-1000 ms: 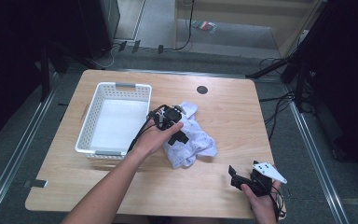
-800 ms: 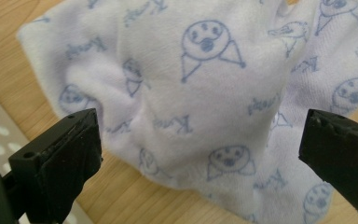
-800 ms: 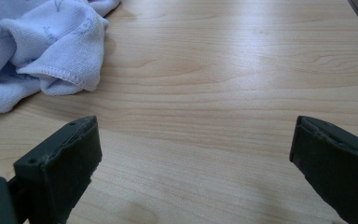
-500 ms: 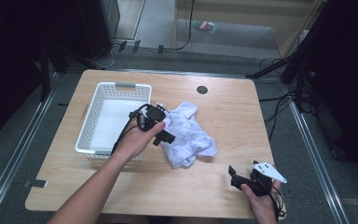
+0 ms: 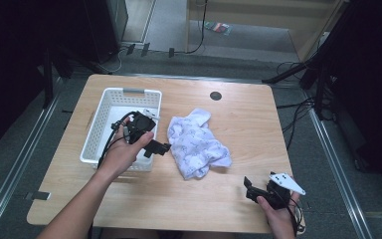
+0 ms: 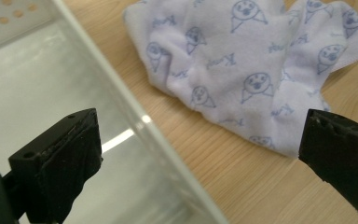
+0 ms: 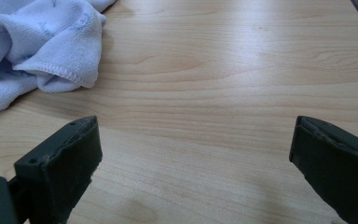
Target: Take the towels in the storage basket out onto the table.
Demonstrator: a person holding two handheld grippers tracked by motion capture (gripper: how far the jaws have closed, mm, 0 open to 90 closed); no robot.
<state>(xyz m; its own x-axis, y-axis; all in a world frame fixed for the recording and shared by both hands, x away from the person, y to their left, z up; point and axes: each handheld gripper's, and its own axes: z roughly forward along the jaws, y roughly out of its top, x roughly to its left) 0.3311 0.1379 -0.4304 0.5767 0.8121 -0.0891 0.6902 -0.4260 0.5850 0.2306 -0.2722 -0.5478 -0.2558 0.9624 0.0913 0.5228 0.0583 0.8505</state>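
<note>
Cloth not in the basket yet, nothing gripped.

Looked early in the job, judging by the layout: printed white cloth (image 5: 197,143) lay crumpled on the wooden table (image 5: 248,114) just right of the white plastic basket (image 5: 94,134), apart from its wall, not inside. Left gripper (image 5: 155,147) hovered over the basket's right rim, between basket and cloth, jaws spread wide with nothing between them; left gripper view looked across that rim toward the cloth (image 6: 256,70). Right gripper (image 5: 249,187) sat well off to the right of the basket, past the cloth, near the table's front edge, jaws also wide apart and empty over bare wood, cloth corner (image 7: 42,46) ahead of it. Basket interior looked empty. Still left, probably: grab the cloth, lift it over the rim, drop it in.
</note>
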